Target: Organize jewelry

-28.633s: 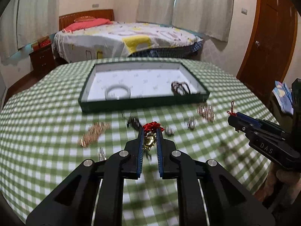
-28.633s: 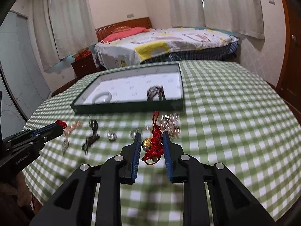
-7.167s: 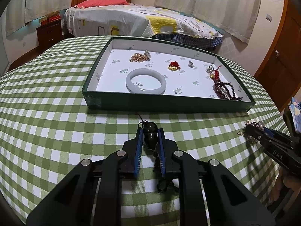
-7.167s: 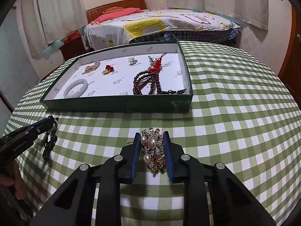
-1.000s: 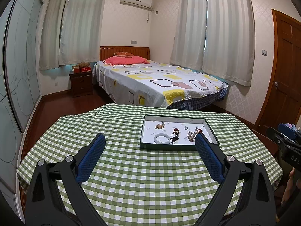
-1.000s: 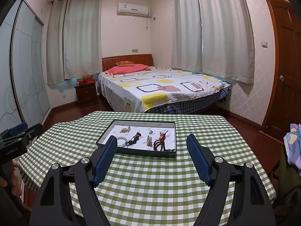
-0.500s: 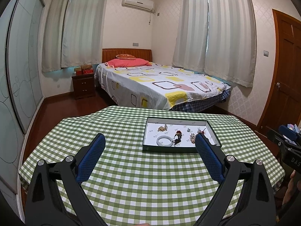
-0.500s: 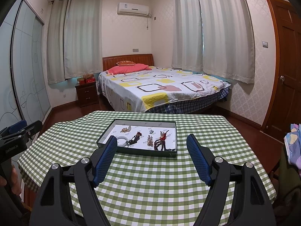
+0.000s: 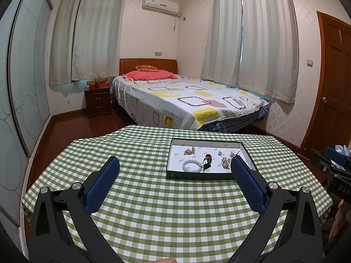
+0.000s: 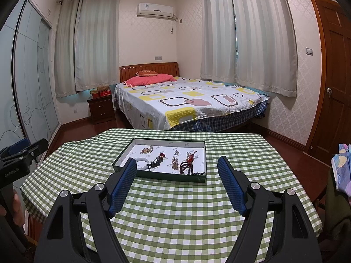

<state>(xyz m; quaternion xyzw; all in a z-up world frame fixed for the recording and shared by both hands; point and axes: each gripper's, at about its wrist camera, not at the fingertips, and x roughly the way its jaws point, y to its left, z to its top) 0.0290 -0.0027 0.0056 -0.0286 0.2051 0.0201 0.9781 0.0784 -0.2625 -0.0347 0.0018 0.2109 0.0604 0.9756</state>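
Note:
A dark green tray with a white floor stands on the far part of the green checked table. In it lie a white bangle, a gold piece, a black pendant, a pearl brooch and other small pieces. The right wrist view shows the tray, the bangle and dark red beads. My left gripper is wide open and empty, held back above the table's near side. My right gripper is likewise wide open and empty.
The table is round with a drooping cloth edge. Beyond it stand a bed, a nightstand and curtained windows. A wooden door is at the right. The other gripper shows at each view's edge.
Both grippers have stayed open and drawn slightly nearer the table over the last second; the tray looks a little larger. Long before, each was shut on a piece of jewelry near the tray.

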